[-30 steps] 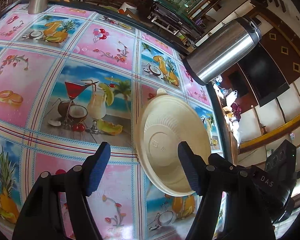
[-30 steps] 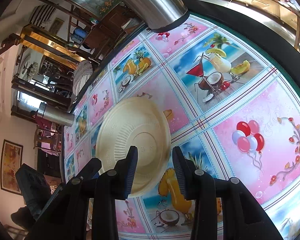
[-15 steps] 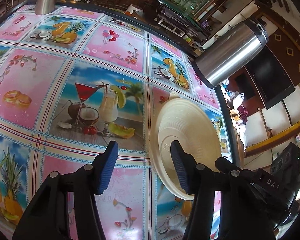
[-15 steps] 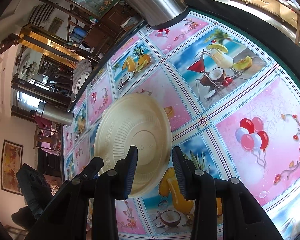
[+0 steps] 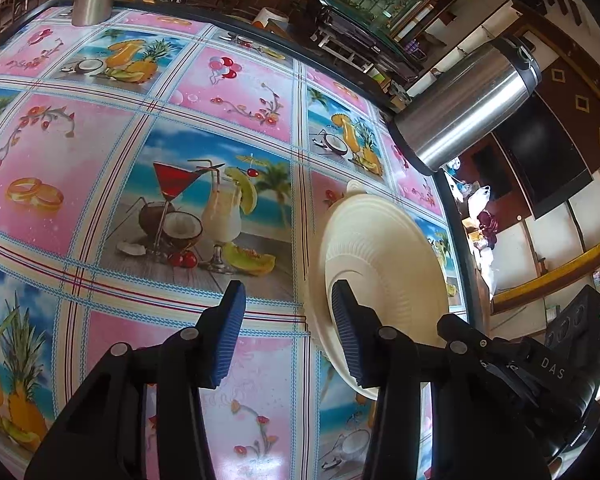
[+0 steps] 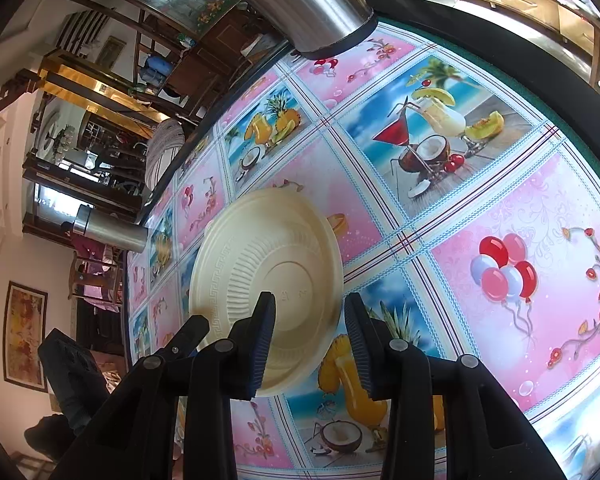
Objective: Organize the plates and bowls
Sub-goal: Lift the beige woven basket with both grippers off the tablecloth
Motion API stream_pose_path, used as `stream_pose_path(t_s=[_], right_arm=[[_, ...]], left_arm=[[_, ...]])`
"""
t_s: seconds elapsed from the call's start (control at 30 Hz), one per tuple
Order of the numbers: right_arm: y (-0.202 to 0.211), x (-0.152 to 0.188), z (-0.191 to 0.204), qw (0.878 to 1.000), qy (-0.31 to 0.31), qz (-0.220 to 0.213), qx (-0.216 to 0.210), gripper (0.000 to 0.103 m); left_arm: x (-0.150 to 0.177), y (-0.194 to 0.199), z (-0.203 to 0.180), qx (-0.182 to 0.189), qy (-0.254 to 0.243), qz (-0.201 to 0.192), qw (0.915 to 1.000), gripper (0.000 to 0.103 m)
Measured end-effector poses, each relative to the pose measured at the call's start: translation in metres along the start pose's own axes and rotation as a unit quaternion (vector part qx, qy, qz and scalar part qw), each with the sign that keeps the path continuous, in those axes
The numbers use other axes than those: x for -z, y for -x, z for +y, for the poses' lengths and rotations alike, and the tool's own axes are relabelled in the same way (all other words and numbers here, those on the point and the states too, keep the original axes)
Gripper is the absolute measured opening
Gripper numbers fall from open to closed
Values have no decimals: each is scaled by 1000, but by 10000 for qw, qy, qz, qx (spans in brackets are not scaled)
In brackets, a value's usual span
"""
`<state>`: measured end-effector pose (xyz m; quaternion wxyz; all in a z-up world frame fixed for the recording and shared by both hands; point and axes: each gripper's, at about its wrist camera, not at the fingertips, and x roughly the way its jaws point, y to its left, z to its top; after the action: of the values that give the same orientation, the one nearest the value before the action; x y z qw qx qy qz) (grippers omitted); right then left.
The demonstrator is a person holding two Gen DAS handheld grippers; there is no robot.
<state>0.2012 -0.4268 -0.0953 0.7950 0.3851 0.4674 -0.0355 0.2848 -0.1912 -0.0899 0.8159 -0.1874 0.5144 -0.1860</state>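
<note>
The cream bowl point(image 5: 380, 264) lies upside down on the desk point(image 5: 228, 92), near its dark edge, base up and rim on the printed oilcloth. A tab of a second cream piece shows at its far rim; whether another bowl sits beneath cannot be told.

Handling, as a judgement: the thin ribbed wall and moulded base suggest a disposable pulp or foam bowl. Expect it to be very light, moderately stiff at the rim, easily crushed across the wall, and prone to sliding on the glossy cloth when pushed sideways.

Left claw point(image 5: 288, 332): jaws closing, but still apart. Nothing lies between the pads except bare cloth; the right-hand finger point(image 5: 346, 336) stands in front of the bowl's near rim, and contact cannot be confirmed.

Right claw point(image 6: 310, 340): jaws part-way apart and steady, hovering over the bowl's near edge point(image 6: 268, 280). Nothing is clamped.

Recommended hold: pinch the rim, one pad under the lip and one on the outer wall. Because the rim lies flat on the cloth, a first tilt by the other claw is probably needed. Use light pressure. Avoid squeezing across the base.

A steel flask point(image 5: 464, 108) stands near the bowl; keep clear of it.
</note>
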Motion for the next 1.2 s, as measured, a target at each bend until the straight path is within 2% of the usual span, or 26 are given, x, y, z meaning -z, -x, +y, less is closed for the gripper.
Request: stream_pose_path(t_s=[0.13,0.2,0.37,0.47,0.6,0.97,1.1,1.2], right_arm=[[0,1,1,10000,6,-7,23,39],[0,0,2,10000,11,-7,11,39],[2,1,2,10000,-3,-74,11,39],[0,1,2,9999,17,-100,52,36],[-3,2,2,9999,32,-110,113,25],[-3,3,5,9997,59,-96,217,22],[-6,4,6,9994,129,-17,334,15],[-5,6,7,9994,143,-38,326,13]], left_arm=[[0,0,-1,23,-13,-36,10000,43],[0,1,-2,46,-33,-66,10000,38],[1,0,-5,165,-59,-67,9998,35],[2,0,-7,233,-72,-52,9997,33],[1,1,-7,308,-60,-80,9995,31],[3,-2,-9,390,-97,-69,9992,30],[2,-3,-6,565,-6,-38,9984,30],[2,-2,-5,591,23,-55,9982,30]])
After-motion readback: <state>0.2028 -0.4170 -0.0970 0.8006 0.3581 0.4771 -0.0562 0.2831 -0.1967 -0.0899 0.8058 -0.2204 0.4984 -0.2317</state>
